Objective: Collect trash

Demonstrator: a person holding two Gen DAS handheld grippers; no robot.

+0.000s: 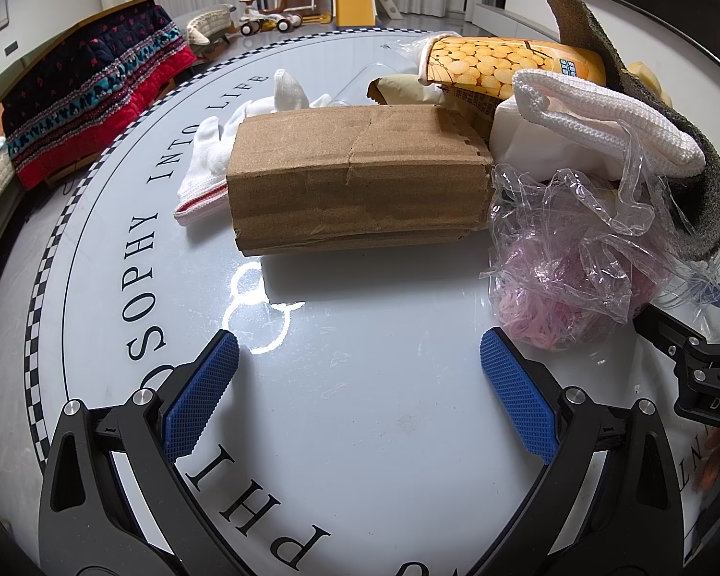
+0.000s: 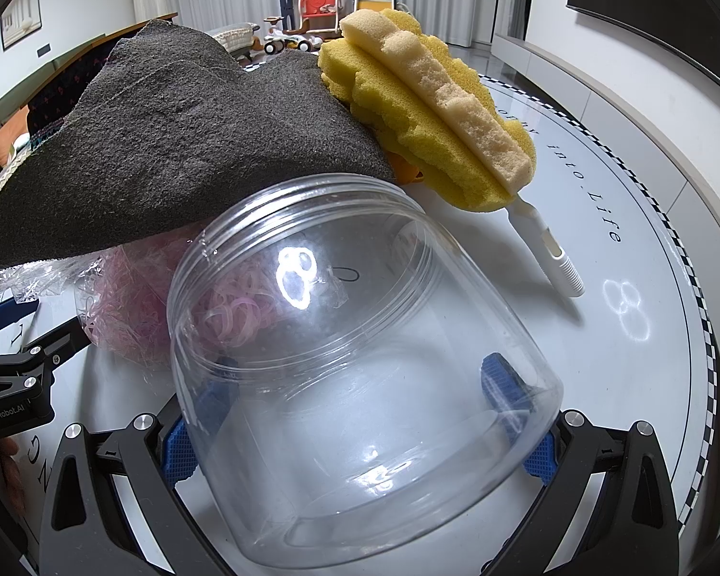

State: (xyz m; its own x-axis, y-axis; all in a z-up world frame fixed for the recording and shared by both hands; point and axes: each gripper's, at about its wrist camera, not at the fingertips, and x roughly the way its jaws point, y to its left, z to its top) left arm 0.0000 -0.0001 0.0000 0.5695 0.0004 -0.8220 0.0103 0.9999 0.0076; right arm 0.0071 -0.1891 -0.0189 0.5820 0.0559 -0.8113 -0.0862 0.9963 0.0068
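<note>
One clear jar (image 2: 360,384) sat between the right tongs (image 2: 365,413), which gripped its sides. The left tongs (image 1: 360,398) gaped empty above the white lettered surface (image 1: 360,456), near one cardboard box (image 1: 355,177), in a playroom.

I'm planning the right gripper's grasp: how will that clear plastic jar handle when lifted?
The clear jar is empty and thin-walled, so probably light. Its smooth, glossy sides may slip between the right gripper pads. Lying on its side, it could roll if nudged.
</note>
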